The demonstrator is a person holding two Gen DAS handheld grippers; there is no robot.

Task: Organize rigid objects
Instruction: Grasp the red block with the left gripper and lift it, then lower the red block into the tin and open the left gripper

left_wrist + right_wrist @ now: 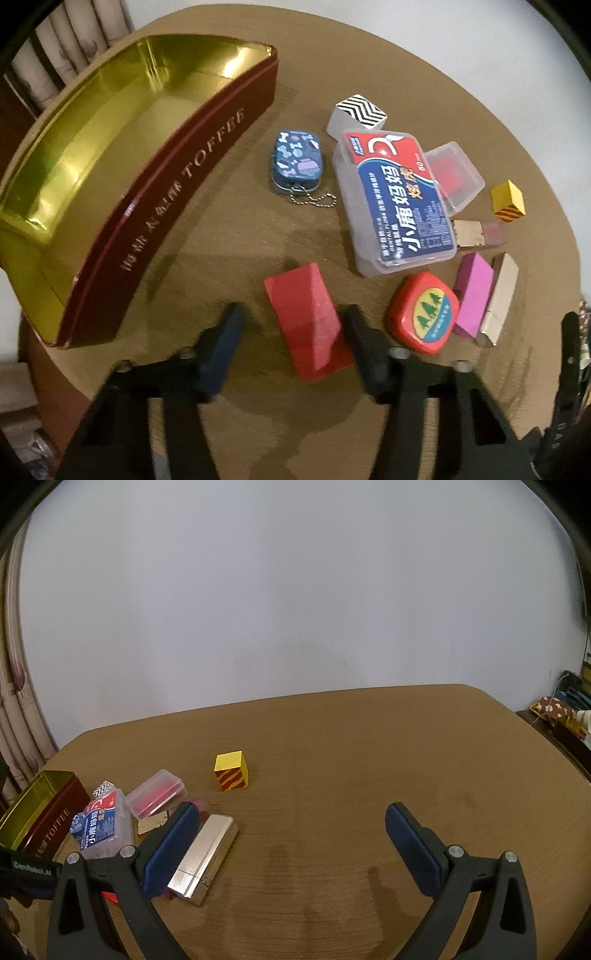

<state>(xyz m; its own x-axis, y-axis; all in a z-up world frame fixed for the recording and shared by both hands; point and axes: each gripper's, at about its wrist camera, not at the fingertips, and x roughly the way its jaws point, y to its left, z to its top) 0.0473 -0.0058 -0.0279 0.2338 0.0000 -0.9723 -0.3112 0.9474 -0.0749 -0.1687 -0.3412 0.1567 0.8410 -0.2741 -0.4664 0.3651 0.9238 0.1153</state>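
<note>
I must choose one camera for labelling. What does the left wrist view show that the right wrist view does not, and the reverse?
Only the left wrist view: the red block between the open left gripper, the blue keychain tin, the pink block.

Only the right wrist view: the open right gripper over bare table.

Both: toffee tin, floss box, yellow cube, silver case.

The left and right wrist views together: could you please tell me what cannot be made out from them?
- Toffee tin: left wrist view cuts off its left end.
- Small print on the floss box: too small to read in either view.
- Pink block: hidden behind the right gripper finger in the right wrist view.
- Gold-capped item: blurred, identity unclear.
</note>
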